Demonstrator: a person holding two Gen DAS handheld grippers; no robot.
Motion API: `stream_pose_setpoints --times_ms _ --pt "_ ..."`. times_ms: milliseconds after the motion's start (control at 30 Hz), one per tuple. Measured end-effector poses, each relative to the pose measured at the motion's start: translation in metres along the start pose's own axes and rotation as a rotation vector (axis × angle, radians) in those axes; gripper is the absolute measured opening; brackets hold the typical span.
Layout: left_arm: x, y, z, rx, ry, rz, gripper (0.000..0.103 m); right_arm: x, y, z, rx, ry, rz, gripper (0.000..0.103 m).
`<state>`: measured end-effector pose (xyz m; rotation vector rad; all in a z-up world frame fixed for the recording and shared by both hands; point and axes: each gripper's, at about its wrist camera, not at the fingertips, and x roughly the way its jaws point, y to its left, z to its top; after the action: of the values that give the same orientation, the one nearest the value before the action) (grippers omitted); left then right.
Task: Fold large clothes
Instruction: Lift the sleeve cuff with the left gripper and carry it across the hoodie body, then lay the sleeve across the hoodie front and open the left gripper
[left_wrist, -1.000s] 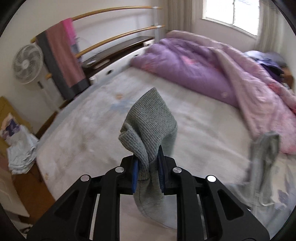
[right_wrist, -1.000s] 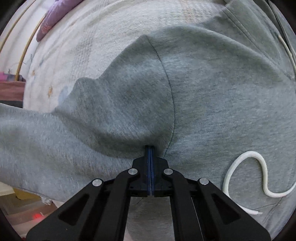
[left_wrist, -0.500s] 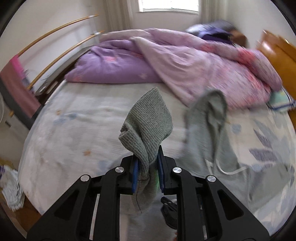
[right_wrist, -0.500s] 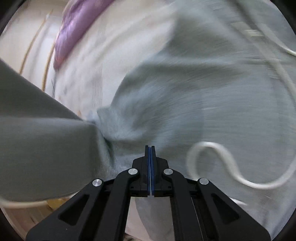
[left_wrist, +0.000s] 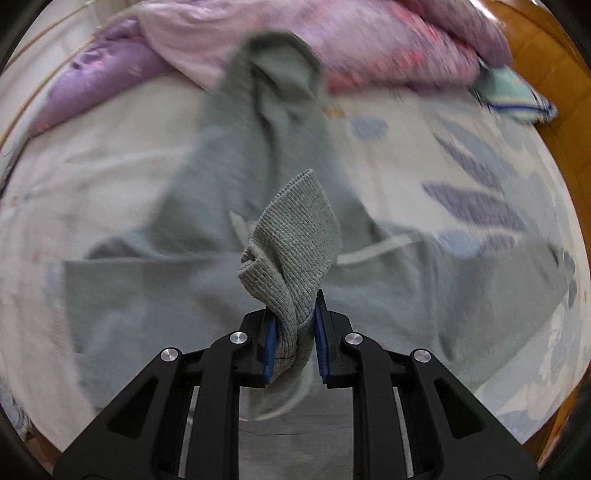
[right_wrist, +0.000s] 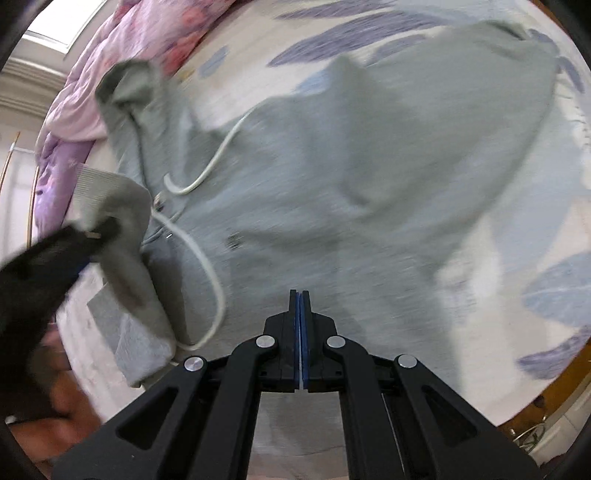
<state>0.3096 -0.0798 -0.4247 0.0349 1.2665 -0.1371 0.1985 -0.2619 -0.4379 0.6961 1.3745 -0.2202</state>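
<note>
Both wrist views look steeply down, sharing the hoodie (left_wrist: 229, 184).

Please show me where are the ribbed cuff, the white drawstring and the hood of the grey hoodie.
ribbed cuff (left_wrist: 295, 240), left wrist view, on its knitted middle above the fingers.
white drawstring (right_wrist: 207, 266), right wrist view, on the long curved cord.
hood (left_wrist: 284, 70), left wrist view, on its inner lining.

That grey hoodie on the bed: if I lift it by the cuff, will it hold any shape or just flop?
Probably flops: the grey hoodie lies in soft wrinkles on the bed sheet, and the ribbed cuff bends over in the left gripper. It looks thick, so likely fairly heavy. The white drawstring lies loose and may dangle.
</note>
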Motion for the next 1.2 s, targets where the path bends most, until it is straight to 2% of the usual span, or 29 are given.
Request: stream_pose_setpoints --times_ms 33,67,100,133,200,233,267,300,367,433,533,600,633,667,733,767,833,900,933,1000,1033,1067,1167,1200 --pt "0.008 -0.007 -0.004 0.017 0.026 -0.016 0.026 -0.002 -0.005 0.002 -0.011 0.0 -0.018 0.001" --pt "0.019 -0.017 -0.008 0.04 0.083 -0.037 0.036 -0.004 -0.007 0.003 -0.027 -0.004 -0.065 0.005" --pt "0.025 -0.023 -0.013 0.052 0.143 -0.058 0.04 -0.004 -0.007 0.004 -0.032 -0.005 -0.081 0.006" --pt "0.023 -0.022 -0.016 0.049 0.16 -0.071 0.046 -0.006 -0.008 0.005 -0.032 -0.006 -0.06 0.006" --pt "0.009 -0.013 -0.021 0.013 0.144 -0.11 0.061 -0.006 -0.011 0.007 -0.014 0.009 -0.023 0.016" --pt "-0.001 -0.003 -0.024 -0.006 0.131 -0.119 0.075 -0.005 -0.01 0.008 0.002 0.022 -0.014 0.034" --pt "-0.008 0.005 -0.026 -0.017 0.123 -0.123 0.077 -0.005 -0.007 0.009 0.01 0.019 -0.002 0.053" --pt "-0.016 0.018 -0.029 -0.029 0.116 -0.122 0.077 -0.005 -0.003 0.011 0.005 0.01 0.006 0.059" --pt "-0.026 0.044 -0.033 -0.044 0.108 -0.084 0.077 -0.001 0.013 0.016 -0.047 0.008 0.002 0.063" --pt "-0.033 0.079 -0.039 -0.057 0.1 -0.015 0.077 0.017 0.029 0.025 -0.093 0.031 -0.03 0.064" --pt "-0.026 0.135 -0.05 -0.121 0.134 0.089 0.076 0.05 0.041 0.039 -0.077 0.077 0.018 0.064" --pt "-0.015 0.173 -0.064 -0.19 0.167 0.13 0.064 0.074 0.048 0.046 -0.071 0.112 0.025 0.065" --pt "-0.012 0.186 -0.069 -0.214 0.18 0.129 0.057 0.089 0.051 0.049 -0.051 0.137 0.003 0.061" --pt "-0.003 0.199 -0.076 -0.244 0.208 0.127 0.047 0.098 0.052 0.051 -0.023 0.137 -0.005 0.037" --pt "0.014 0.225 -0.091 -0.302 0.292 0.145 0.031 0.098 0.057 0.049 -0.021 0.137 -0.052 0.022" --pt "0.017 0.234 -0.097 -0.328 0.317 0.153 0.031 0.092 0.063 0.045 -0.056 0.143 -0.089 0.018" --pt "0.02 0.252 -0.11 -0.383 0.354 0.15 0.031 0.078 0.065 0.035 -0.115 0.104 -0.183 0.018" --pt "0.023 0.261 -0.121 -0.392 0.366 0.134 0.03 0.086 0.056 0.027 -0.133 0.123 -0.255 0.021" --pt "0.025 0.263 -0.123 -0.379 0.381 0.145 0.03 0.095 0.048 0.025 -0.122 0.156 -0.26 0.034" --pt "0.024 0.263 -0.122 -0.347 0.413 0.18 0.03 0.087 0.042 0.027 -0.089 0.15 -0.254 0.046" --pt "0.015 0.261 -0.117 -0.339 0.39 0.168 0.03 0.077 0.044 0.029 -0.101 0.131 -0.281 0.055" --pt "0.002 0.257 -0.109 -0.32 0.347 0.146 0.03 0.065 0.048 0.03 -0.128 0.093 -0.315 0.058" --pt "-0.021 0.243 -0.084 -0.238 0.25 0.129 0.03 0.029 0.068 0.031 -0.228 -0.071 -0.328 0.058" --pt "-0.023 0.24 -0.076 -0.22 0.222 0.127 0.03 0.025 0.074 0.031 -0.264 -0.096 -0.323 0.057"
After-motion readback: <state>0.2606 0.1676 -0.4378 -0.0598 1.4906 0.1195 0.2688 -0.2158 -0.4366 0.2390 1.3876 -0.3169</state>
